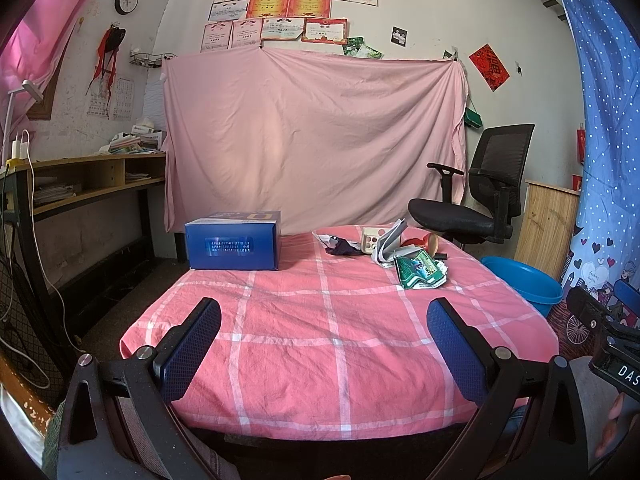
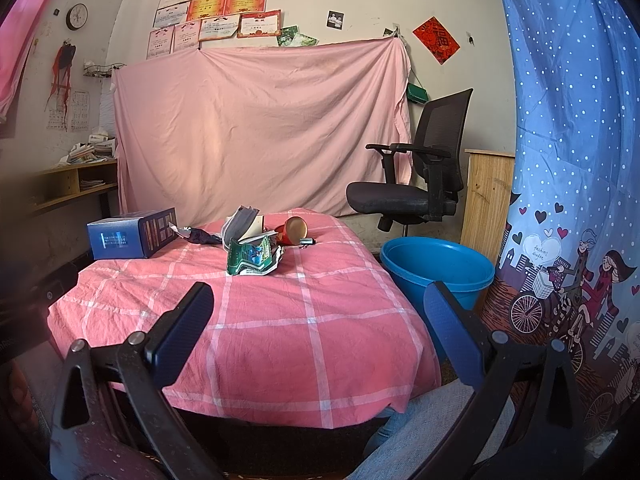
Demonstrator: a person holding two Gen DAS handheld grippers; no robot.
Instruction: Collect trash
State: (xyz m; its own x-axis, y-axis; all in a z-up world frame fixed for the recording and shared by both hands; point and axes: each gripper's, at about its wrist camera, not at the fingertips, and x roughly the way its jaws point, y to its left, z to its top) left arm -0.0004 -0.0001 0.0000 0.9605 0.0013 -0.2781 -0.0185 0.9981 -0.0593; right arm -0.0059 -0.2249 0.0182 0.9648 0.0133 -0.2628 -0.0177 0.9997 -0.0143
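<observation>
Left wrist view: left gripper (image 1: 323,322) spread wide, nothing between the blue pads, touching nothing, hanging over the near edge of the surface (image 1: 304,344) with the pink checked cloth. Trash pile sits at the far right of that surface, well apart from the gripper: green crumpled wrapper (image 1: 418,270) nearest, folded papers (image 1: 390,242) just behind it, dark scrap (image 1: 344,247) to their left, red cup (image 1: 426,242) on its side behind. Blue box (image 1: 233,242) on the far left corner.

Right wrist view: right gripper (image 2: 318,318) also fully released, empty, over the near right part of the surface. Same pile ahead and slightly left of it, well apart. Blue basin (image 2: 438,270) on the floor just right of the surface, partly behind the right finger. Black office chair (image 2: 416,176) behind the basin.
</observation>
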